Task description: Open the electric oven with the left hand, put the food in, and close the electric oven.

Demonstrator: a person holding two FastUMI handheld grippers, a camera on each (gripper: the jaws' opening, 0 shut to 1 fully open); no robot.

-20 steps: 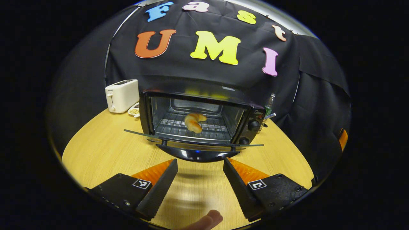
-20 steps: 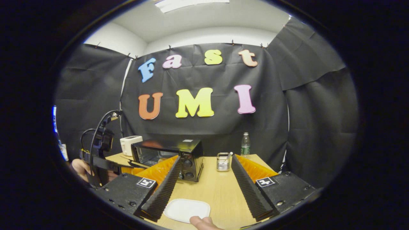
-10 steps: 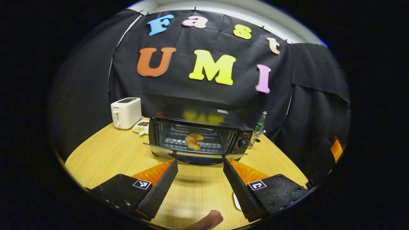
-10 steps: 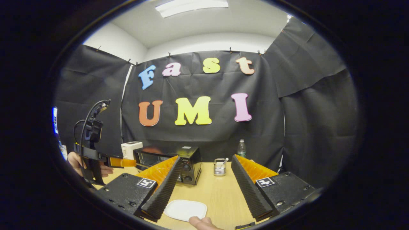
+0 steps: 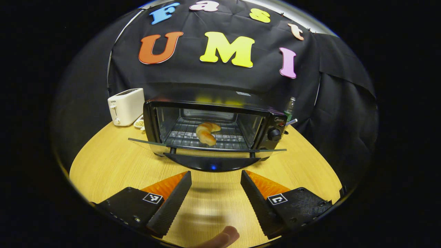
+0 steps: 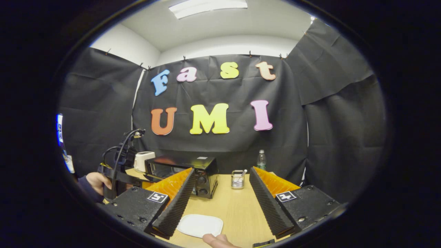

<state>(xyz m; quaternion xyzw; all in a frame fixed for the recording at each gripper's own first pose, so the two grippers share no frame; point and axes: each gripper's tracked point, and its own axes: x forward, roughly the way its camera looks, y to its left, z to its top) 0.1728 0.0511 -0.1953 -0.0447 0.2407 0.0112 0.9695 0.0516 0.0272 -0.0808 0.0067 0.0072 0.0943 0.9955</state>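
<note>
The black electric oven (image 5: 213,120) stands on the wooden table with its glass door (image 5: 206,151) dropped flat toward me. A golden croissant (image 5: 206,132) lies on the wire rack inside. My left gripper (image 5: 216,179) is open just in front of the door's dark handle (image 5: 212,166), a little below it and not touching. In the right gripper view the oven (image 6: 193,172) sits far left, and a hand holds the left gripper (image 6: 119,174) before it. My right gripper (image 6: 220,179) is open and empty, raised over the table near an empty white plate (image 6: 200,225).
A white toaster (image 5: 125,106) and a small dish of grains (image 5: 139,122) stand left of the oven. Right of the oven are a plastic bottle (image 6: 261,160) and a glass jar (image 6: 237,179). A fingertip (image 5: 220,237) shows at the bottom edge. Black cloth walls close in the table.
The left gripper backed away from the oven, then came forward again close to the open door's handle. The right gripper lifted slightly and has held still since.
</note>
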